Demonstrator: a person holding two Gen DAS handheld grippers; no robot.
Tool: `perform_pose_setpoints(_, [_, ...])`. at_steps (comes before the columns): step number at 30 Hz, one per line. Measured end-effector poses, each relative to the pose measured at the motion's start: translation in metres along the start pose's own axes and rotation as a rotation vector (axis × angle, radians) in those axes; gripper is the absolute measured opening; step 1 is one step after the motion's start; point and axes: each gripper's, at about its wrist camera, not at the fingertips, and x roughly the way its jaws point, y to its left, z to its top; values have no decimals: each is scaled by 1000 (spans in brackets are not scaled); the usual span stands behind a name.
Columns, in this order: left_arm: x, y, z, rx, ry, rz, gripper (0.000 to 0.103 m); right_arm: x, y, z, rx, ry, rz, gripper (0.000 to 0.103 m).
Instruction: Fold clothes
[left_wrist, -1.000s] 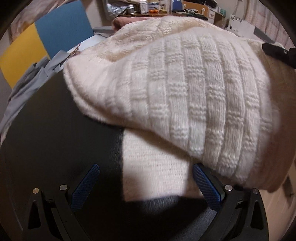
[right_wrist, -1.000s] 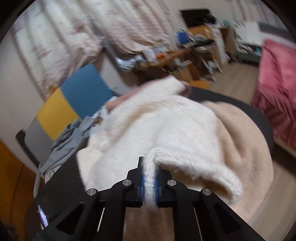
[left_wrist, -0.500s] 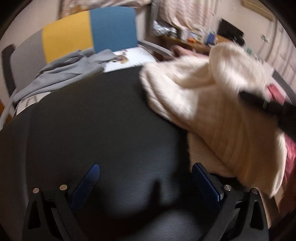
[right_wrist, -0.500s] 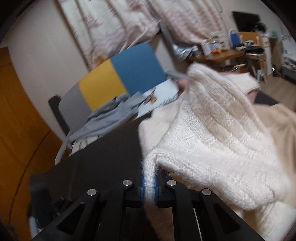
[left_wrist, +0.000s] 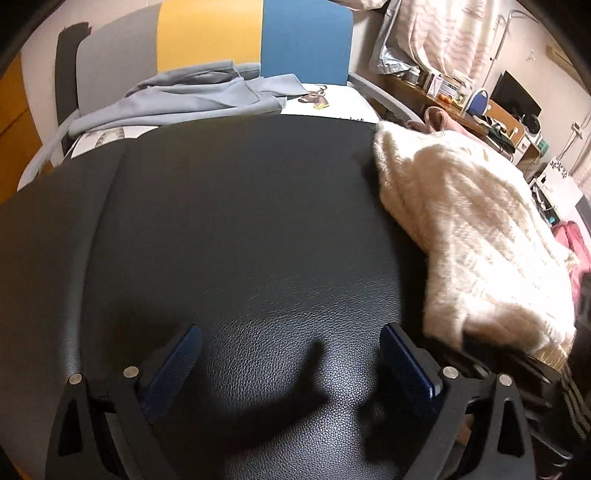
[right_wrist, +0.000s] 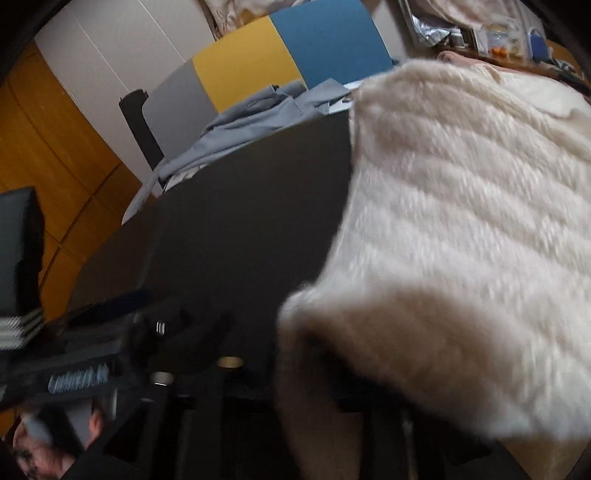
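Nearest, my left gripper (left_wrist: 291, 363): blue pads spread wide, nothing between them, hovering over the black leather table (left_wrist: 229, 236). My right gripper (right_wrist: 295, 373): fingers buried under knit, so I cannot tell whether it is closed. Cream knitted sweater (left_wrist: 469, 236): heaped on the table's right side, draped across the right wrist view (right_wrist: 461, 221). Beyond the far edge: grey garment (left_wrist: 192, 99) crumpled on a chair with a grey, yellow and blue backrest (left_wrist: 255, 37).

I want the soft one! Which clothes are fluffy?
The cream knit sweater on the black surface's right side; the grey garment behind looks smooth and thin.
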Motion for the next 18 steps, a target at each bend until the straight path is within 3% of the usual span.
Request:
perform_pose_setpoints(1, [0,-1,2,1,-2,-13,99,-14,-2,-3,-17,-24,-10,55])
perform_pose_setpoints(3, [-1,-7,5,8,-3,-60,100,-44,-9,-8,-37,-94,-58,65])
perform_pose_setpoints(6, [-2,-25,7,37,7,-162,100,-90,-25,-15,-55,-213,-150,65])
perform_pose_setpoints(10, [-3,-63,14,112,14,-249,100,-137,-56,-20,-21,-337,-298,79])
perform_pose_setpoints(12, [0,-82,20,168,17,-257,102,-142,-82,-18,56,-320,-334,79])
perform_pose_setpoints(15, [9,-105,25,254,50,-218,103,-145,-118,-18,168,-289,-291,80])
perform_pose_setpoints(18, [28,-126,19,353,110,-178,103,-131,-132,-13,199,-227,-247,84])
